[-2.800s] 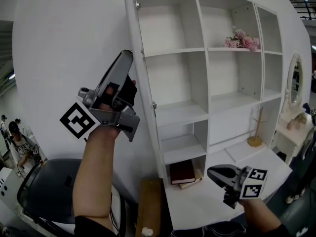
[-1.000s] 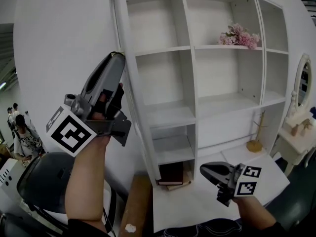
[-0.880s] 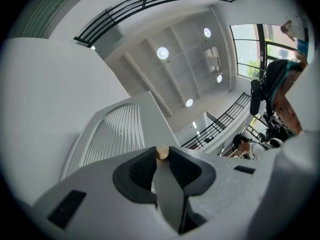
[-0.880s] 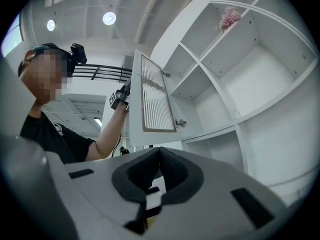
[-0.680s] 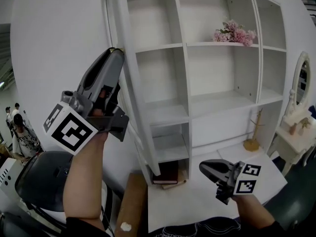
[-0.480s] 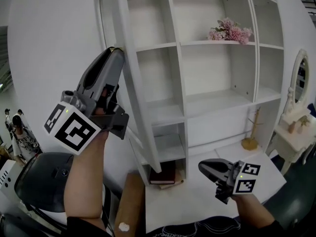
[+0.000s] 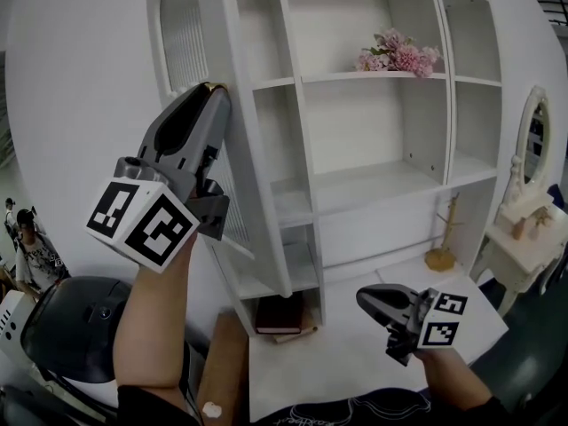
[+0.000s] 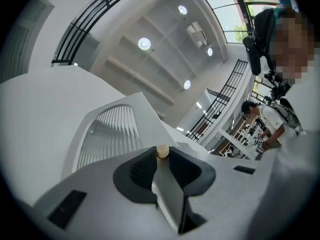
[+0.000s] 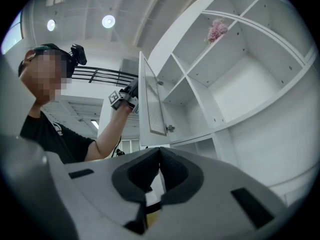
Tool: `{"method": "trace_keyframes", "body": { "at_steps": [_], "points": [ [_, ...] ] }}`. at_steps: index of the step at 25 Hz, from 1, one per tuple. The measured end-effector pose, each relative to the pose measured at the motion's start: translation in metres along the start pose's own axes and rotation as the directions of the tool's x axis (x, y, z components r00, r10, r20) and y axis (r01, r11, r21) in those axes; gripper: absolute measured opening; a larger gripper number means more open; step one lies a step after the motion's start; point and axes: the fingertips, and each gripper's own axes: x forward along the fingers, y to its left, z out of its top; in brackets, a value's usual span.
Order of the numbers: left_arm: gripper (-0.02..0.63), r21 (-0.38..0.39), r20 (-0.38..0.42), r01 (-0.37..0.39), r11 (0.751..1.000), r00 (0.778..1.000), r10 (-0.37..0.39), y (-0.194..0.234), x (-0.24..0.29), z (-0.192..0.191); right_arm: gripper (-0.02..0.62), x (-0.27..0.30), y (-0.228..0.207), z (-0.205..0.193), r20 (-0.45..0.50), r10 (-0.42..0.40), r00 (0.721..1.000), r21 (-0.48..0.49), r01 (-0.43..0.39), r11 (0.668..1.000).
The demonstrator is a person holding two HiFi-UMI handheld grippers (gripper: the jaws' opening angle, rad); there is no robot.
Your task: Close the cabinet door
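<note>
The left gripper (image 7: 211,89) gripped the cabinet door (image 7: 241,158) by its edge near the knob (image 8: 162,151). The door stood half-open at ten o'clock. The right gripper (image 7: 362,298) hung at five o'clock with its jaws together and empty.

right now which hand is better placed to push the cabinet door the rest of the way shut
Left. The left gripper grips the partly open cabinet door at its edge, by the knob. The right gripper is shut, empty, low over the desk, apart from the door.
</note>
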Motion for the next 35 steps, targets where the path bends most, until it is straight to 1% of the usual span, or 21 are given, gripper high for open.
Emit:
{"method": "trace_keyframes", "body": {
  "at_steps": [8,13,19,23,29,35],
  "points": [
    [0.077,0.098,-0.050,-0.032,0.995,0.998,0.037,-0.007,0.030,-0.024,0.006,-0.017,-0.016,0.011,0.018,-0.010,1.000,-0.013,0.010,1.000],
    [0.075,0.134,-0.062,-0.061,0.989,0.996,0.070,-0.008,0.048,-0.040,0.006,-0.031,-0.031,0.017,0.032,-0.027,0.999,-0.018,0.028,0.999],
    [0.075,0.178,-0.086,-0.075,0.981,0.992,0.091,-0.008,0.067,-0.057,0.006,-0.047,-0.050,0.021,0.044,-0.052,0.998,-0.021,0.053,0.998],
    [0.075,0.196,-0.104,-0.083,0.977,0.989,0.104,-0.006,0.079,-0.070,0.006,-0.053,-0.061,0.023,0.048,-0.056,0.997,-0.023,0.057,0.998],
    [0.075,0.220,-0.103,-0.103,0.970,0.986,0.128,-0.003,0.092,-0.083,0.006,-0.058,-0.078,0.026,0.044,-0.057,0.997,-0.021,0.058,0.998],
    [0.075,0.241,-0.122,-0.113,0.964,0.982,0.146,0.002,0.105,-0.097,0.006,-0.060,-0.090,0.027,0.036,-0.049,0.998,-0.020,0.050,0.999]
  ]
}}
